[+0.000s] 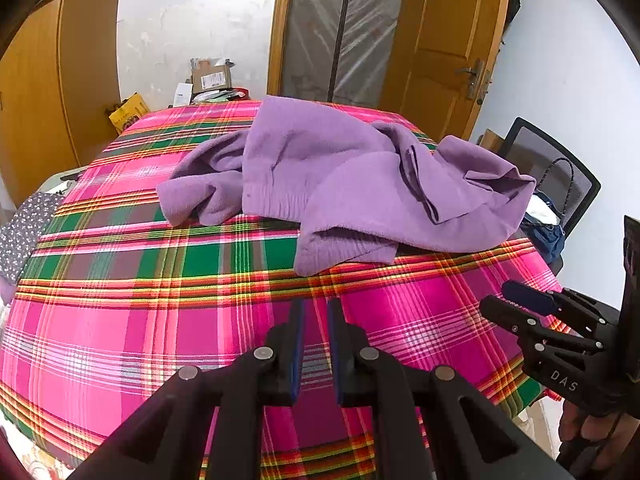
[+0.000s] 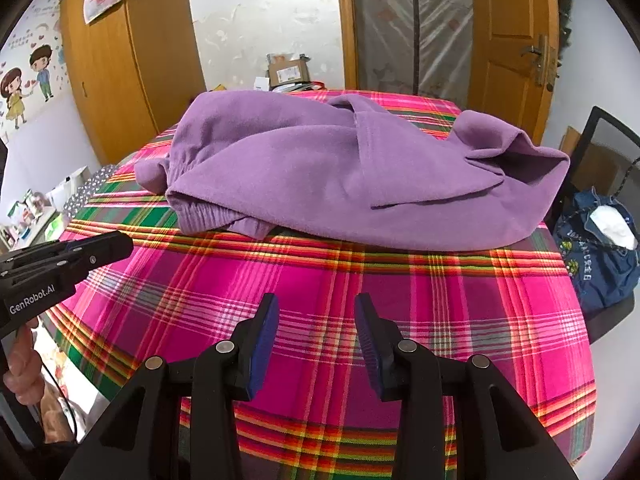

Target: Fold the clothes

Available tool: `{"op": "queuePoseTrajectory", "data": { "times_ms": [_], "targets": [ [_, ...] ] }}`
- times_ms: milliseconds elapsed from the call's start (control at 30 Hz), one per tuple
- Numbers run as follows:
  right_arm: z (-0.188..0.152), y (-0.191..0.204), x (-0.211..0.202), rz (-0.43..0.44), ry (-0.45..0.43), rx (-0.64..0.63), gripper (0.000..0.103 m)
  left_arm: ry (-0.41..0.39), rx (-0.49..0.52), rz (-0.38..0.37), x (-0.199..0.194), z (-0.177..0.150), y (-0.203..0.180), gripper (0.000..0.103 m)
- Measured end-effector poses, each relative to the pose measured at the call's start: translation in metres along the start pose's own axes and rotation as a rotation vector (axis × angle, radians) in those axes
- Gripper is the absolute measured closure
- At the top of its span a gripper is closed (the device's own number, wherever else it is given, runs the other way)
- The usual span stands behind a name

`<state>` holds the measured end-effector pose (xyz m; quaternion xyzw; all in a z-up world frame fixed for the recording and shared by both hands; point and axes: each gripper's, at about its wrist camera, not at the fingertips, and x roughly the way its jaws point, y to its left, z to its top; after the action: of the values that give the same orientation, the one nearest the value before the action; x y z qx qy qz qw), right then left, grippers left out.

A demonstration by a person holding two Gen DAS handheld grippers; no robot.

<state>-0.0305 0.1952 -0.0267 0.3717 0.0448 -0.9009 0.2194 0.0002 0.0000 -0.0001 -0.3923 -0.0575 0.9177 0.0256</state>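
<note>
The purple garment (image 2: 332, 176) lies rumpled at the far middle of the plaid-covered table (image 2: 420, 320), untouched, while both empty tools hover near, the right gripper (image 2: 316, 340) open wide and the left gripper (image 1: 316, 344) narrowly parted, probably readying a first spread.

Matt fleecy purple garment (image 1: 344, 184), woven plaid cloth (image 1: 168, 320), glossy wood door (image 2: 516, 40), matt blk plastic gripper (image 2: 316, 320)

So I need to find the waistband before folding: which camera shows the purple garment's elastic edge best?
The right wrist view: the gathered elastic edge of the purple garment faces the camera, close and unobstructed. The left wrist view shows the garment farther off, its elastic only faintly visible.
</note>
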Motion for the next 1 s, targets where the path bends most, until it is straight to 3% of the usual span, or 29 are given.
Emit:
{"op": "queuePoseTrajectory", "data": {
  "times_ms": [600, 1000],
  "targets": [
    [0.005, 0.011, -0.007, -0.016, -0.007, -0.025, 0.063, 0.038, -0.016, 0.010, -0.004, -0.005, 0.005, 0.092],
    [0.006, 0.014, -0.012, -0.015, -0.019, -0.031, 0.062, 0.089, -0.038, -0.035, -0.001, -0.008, 0.005, 0.092]
  ]
}}
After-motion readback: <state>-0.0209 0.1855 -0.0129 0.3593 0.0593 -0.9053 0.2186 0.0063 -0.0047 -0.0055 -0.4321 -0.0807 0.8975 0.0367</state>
